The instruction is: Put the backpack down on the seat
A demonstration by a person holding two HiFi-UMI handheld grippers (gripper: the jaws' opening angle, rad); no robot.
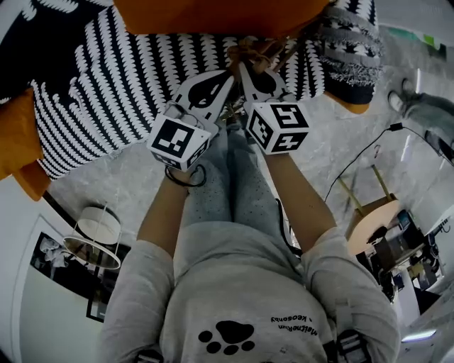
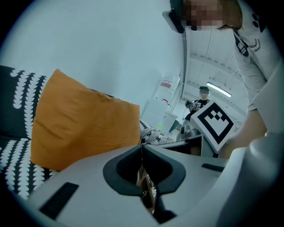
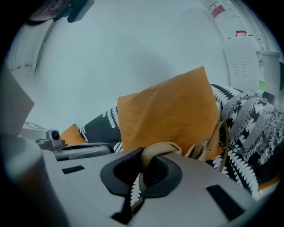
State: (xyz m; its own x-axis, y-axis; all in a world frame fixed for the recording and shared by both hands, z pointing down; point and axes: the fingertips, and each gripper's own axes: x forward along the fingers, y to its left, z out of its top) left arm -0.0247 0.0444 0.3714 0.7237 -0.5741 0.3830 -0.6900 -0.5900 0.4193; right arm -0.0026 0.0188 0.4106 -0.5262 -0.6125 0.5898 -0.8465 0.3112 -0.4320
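Your left gripper (image 1: 228,74) and right gripper (image 1: 245,69) meet tip to tip at the tan backpack straps (image 1: 259,49), over the black-and-white patterned seat (image 1: 106,85). Orange cushion (image 1: 18,142) at the seat's left edge.

backpack (image 1: 213,15) ahead of left gripper (image 1: 229,73) and right gripper (image 1: 243,69), cushion (image 1: 15,142) left on seat (image 1: 106,85)

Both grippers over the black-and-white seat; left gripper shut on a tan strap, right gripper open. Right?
The right gripper is not open: it is shut on a looped tan strap, as the right gripper view shows. The left gripper is shut on a thin tan strap, both over the black-and-white seat.
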